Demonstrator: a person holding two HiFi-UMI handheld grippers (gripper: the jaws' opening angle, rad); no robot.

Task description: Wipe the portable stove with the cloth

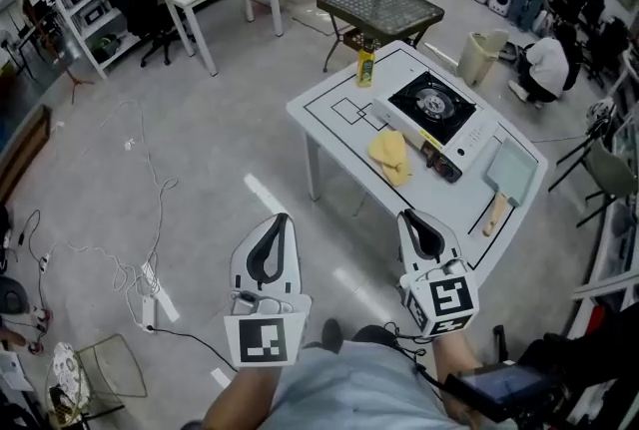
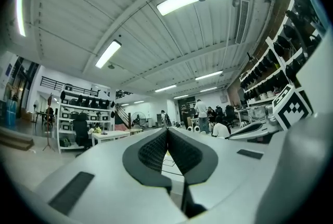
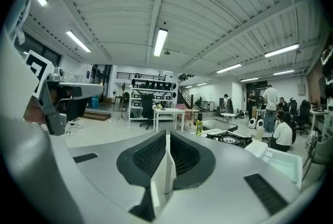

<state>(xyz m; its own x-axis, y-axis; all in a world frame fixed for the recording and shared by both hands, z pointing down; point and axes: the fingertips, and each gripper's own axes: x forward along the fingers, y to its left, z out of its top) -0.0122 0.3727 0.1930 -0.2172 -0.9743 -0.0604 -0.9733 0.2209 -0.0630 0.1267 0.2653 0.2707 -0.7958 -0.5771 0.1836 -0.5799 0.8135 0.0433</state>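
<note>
While the left tool (image 1: 281,218) and right tool (image 1: 410,215) hang short of the counter (image 1: 334,127), jaws together and empty, reaching the cloth (image 1: 390,156) beside the stove (image 1: 436,112) and opening one likely comes next.

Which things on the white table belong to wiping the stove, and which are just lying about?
For the job: portable stove, yellow cloth.
Just lying about: yellow bottle, teal board with wooden handle, small dark object beside the stove.
</note>
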